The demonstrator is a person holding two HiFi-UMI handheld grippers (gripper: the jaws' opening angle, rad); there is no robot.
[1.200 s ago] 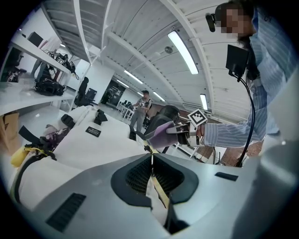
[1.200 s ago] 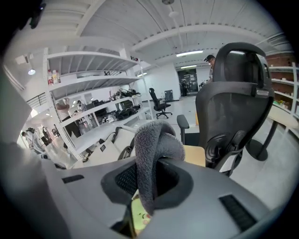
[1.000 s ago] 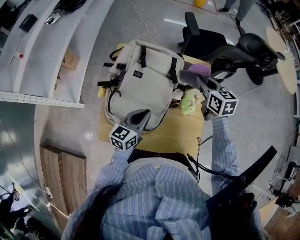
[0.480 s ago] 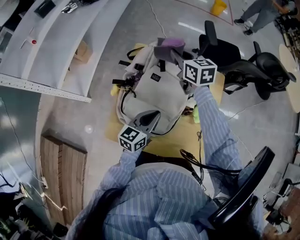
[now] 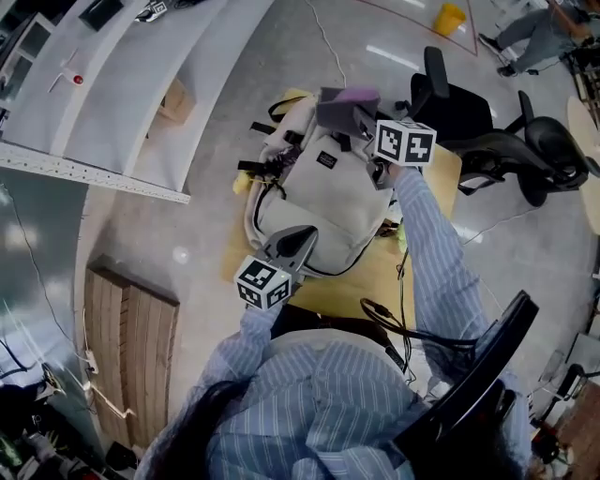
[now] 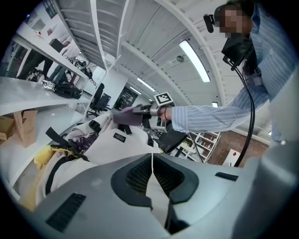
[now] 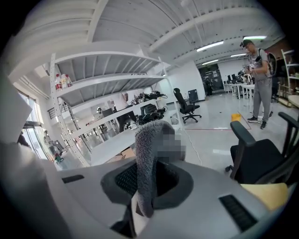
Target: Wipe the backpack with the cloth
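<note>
Gripping cloth (image 5: 343, 100) (seemingly) over backpack (image 5: 328, 202) edge

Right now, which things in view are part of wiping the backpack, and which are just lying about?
In the job: cream backpack; purple-grey cloth, pinched in the right gripper; left gripper, shut, over the backpack's near end.
Lying about: black office chairs; cardboard box; yellow bin on the floor; yellow item beside the backpack.
</note>
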